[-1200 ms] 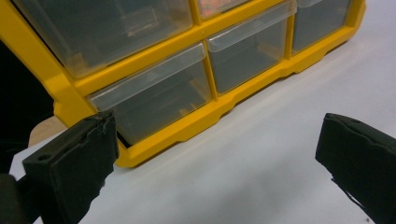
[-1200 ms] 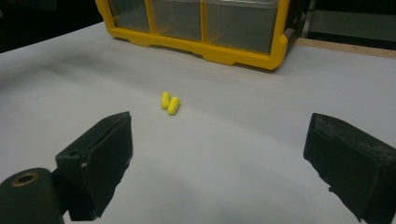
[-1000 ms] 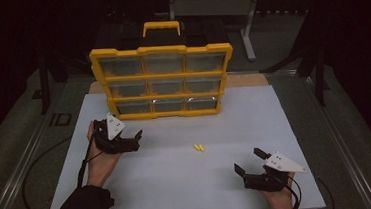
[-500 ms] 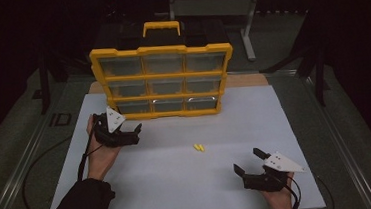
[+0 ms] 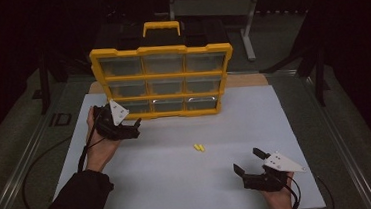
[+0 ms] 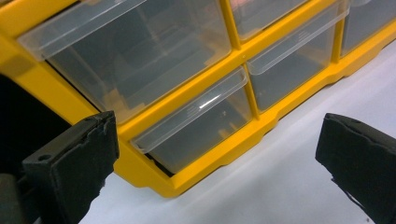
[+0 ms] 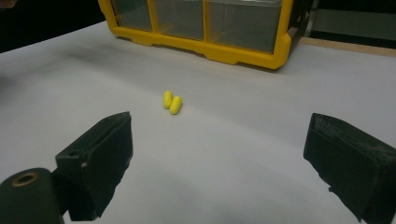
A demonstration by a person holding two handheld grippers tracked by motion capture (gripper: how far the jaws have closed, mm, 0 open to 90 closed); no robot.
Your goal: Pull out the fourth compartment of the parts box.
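The left gripper (image 5: 134,128), jaws spread wide and empty, hangs left of centre in the high view, just before the bottom-left clear plastic drawer (image 6: 196,123) of the yellow plastic drawer cabinet (image 5: 164,78). Opening that drawer looks like the step in hand; next, a jaw must catch its lip. The drawers look empty, though glare hampers certainty. Two small yellow capsule-shaped pieces (image 7: 172,102) lie mid-table, beyond the open, empty right gripper (image 5: 248,163).

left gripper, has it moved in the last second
Yes. The left gripper has moved up the table toward the yellow drawer organizer, closing on its bottom-left drawer.
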